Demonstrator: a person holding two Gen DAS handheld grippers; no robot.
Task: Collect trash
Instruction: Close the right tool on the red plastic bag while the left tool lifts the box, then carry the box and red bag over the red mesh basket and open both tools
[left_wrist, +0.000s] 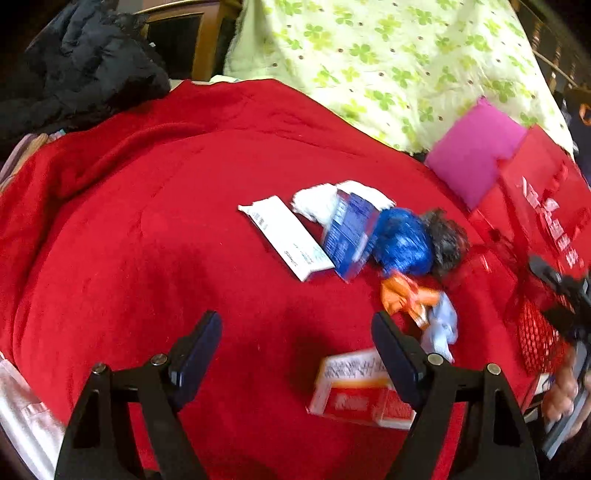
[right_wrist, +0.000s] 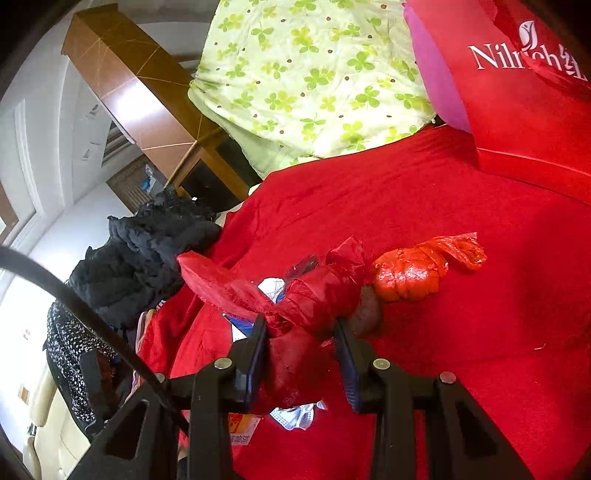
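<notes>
Trash lies on a red blanket (left_wrist: 147, 229): a white packet (left_wrist: 284, 236), a blue box (left_wrist: 351, 236), a crumpled blue wrapper (left_wrist: 402, 240), an orange wrapper (left_wrist: 402, 295), a pale blue scrap (left_wrist: 441, 325) and a red-and-white box (left_wrist: 354, 391). My left gripper (left_wrist: 295, 321) hangs open over the blanket with nothing between its fingers; the red-and-white box sits just under its right finger. My right gripper (right_wrist: 301, 328) is shut on a crumpled red bag (right_wrist: 317, 295) with a loose strap. A knotted orange-red plastic bag (right_wrist: 413, 273) lies just beyond it.
A big red printed bag (left_wrist: 546, 206) stands at the right beside a magenta cushion (left_wrist: 472, 147). A green clover quilt (left_wrist: 388, 66) is heaped at the back, black clothing (left_wrist: 85, 70) at the left. A hand (left_wrist: 561, 395) shows at the right edge.
</notes>
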